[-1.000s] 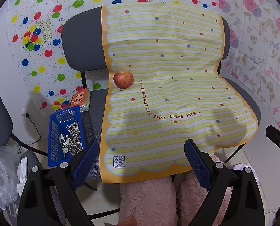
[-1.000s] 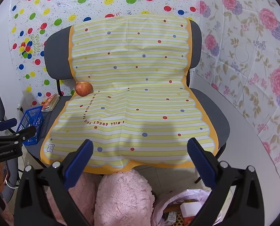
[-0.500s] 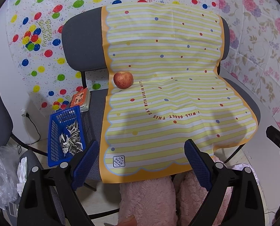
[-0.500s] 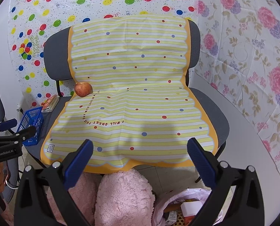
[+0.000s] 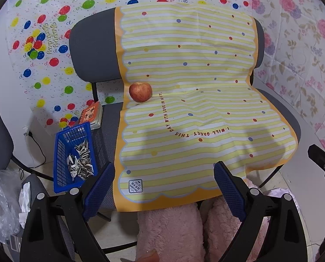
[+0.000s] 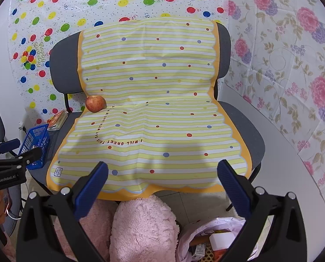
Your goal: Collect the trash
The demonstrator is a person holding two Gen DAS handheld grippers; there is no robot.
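Seed shells in blue basket, left of gaping left tongs

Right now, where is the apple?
In both wrist views the apple sits at the left edge of the striped mat, where the chair seat meets its backrest.

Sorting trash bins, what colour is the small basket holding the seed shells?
Blue basket, clearest in the left wrist view.
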